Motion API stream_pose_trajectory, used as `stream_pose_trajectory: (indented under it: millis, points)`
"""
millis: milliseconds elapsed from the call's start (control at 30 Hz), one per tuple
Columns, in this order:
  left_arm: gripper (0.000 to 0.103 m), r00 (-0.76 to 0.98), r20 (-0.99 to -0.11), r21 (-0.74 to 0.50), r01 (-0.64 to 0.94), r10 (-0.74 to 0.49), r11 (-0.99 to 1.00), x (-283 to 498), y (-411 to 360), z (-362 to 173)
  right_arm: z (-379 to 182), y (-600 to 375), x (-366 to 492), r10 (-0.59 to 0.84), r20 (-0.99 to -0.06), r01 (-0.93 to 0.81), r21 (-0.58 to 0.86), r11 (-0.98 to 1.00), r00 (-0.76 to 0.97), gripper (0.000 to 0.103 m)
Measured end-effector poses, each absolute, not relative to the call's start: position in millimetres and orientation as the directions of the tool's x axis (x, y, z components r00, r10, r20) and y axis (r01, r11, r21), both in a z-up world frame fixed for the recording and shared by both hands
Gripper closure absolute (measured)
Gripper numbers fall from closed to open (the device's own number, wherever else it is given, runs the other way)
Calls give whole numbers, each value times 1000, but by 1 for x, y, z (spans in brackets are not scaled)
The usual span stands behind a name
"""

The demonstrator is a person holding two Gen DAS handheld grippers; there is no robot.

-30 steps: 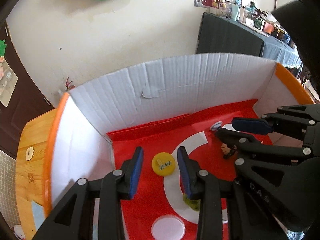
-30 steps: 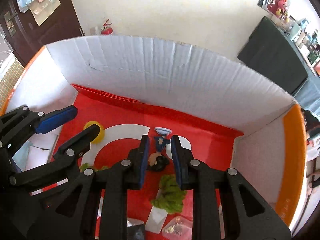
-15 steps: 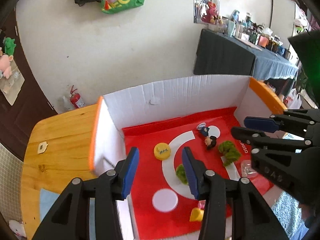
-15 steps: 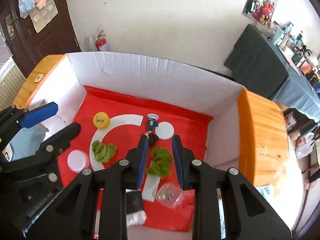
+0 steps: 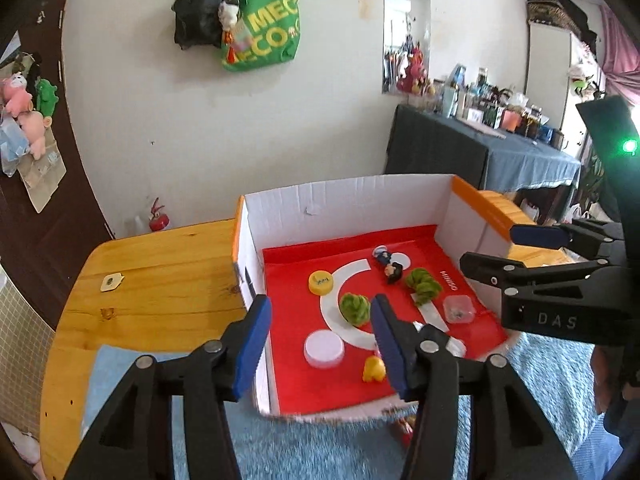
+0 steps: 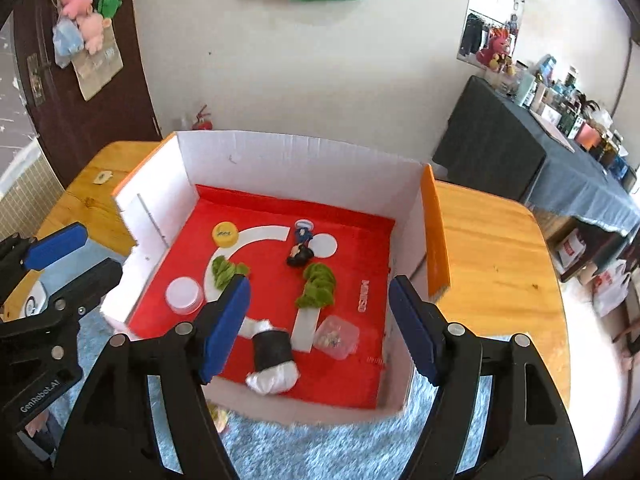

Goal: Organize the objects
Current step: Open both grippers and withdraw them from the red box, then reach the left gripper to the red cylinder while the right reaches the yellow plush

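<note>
A white cardboard box (image 5: 344, 208) (image 6: 300, 164) with a red floor holds a yellow cap (image 5: 321, 282), two green tufts (image 5: 354, 308) (image 6: 318, 284), a small figurine (image 6: 302, 244), a white lid (image 6: 184, 295), a clear container (image 6: 336, 336), a black-and-white roll (image 6: 272, 356) and a yellow duck (image 5: 374, 369). My left gripper (image 5: 320, 304) hovers above the box's near left corner, its jaws opening with nothing between them. My right gripper (image 6: 320, 284) hangs over the box's front edge, its jaws also opening wide and empty.
The box stands on a wooden table (image 5: 160, 272) partly covered by a blue fuzzy mat (image 6: 320, 448). A dark-draped side table (image 5: 480, 152) with clutter stands at the back right. A green bag (image 5: 264, 36) hangs on the wall.
Both grippers have risen and drawn back out of the box. The right jaws went from nearly shut to wide apart, and the left jaws spread too. The objects stayed in place.
</note>
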State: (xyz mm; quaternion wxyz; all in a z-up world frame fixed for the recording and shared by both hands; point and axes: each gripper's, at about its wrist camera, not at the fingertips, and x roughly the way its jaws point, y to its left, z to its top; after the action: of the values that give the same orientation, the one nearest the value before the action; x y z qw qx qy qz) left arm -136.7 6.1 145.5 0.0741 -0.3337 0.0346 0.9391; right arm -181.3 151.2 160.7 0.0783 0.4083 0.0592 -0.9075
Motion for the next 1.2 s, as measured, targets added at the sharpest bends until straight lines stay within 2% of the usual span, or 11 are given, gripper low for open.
stream_pose_trajectory:
  millis: [33, 167, 233, 433, 500, 833, 933, 1200]
  points:
    - [41, -771, -624, 4, -163, 125, -987, -130, 4, 147, 161, 152, -175, -100, -745, 190, -35, -981, -659, 31]
    - [40, -784, -604, -33, -159, 147, -987, -109, -1, 148, 170, 152, -148, -170, -698, 207, 32, -978, -696, 27]
    - [37, -791, -593, -40, -158, 151, -987, -99, -2, 148, 174, 151, -128, -156, -658, 198, 10, -980, -737, 17]
    - [30, -815, -560, -39, -156, 151, -987, -71, -2, 144, 178, 143, -76, -107, -558, 173, -66, -983, -823, 9]
    - [26, -817, -554, -49, -159, 159, -986, -64, -4, 142, 174, 143, -67, -110, -550, 164, -50, -985, -828, 8]
    - [24, -804, -569, -77, -160, 175, -984, -42, -1, 118, 149, 155, -45, -117, -539, 134, 8, -991, -834, 8]
    - [21, -807, -567, -73, -155, 169, -985, -37, 1, 113, 144, 156, -38, -136, -532, 144, 27, -989, -836, 8]
    - [20, -787, -589, -92, -161, 184, -983, -29, 7, 93, 126, 154, -22, -109, -528, 133, -6, -991, -842, 8]
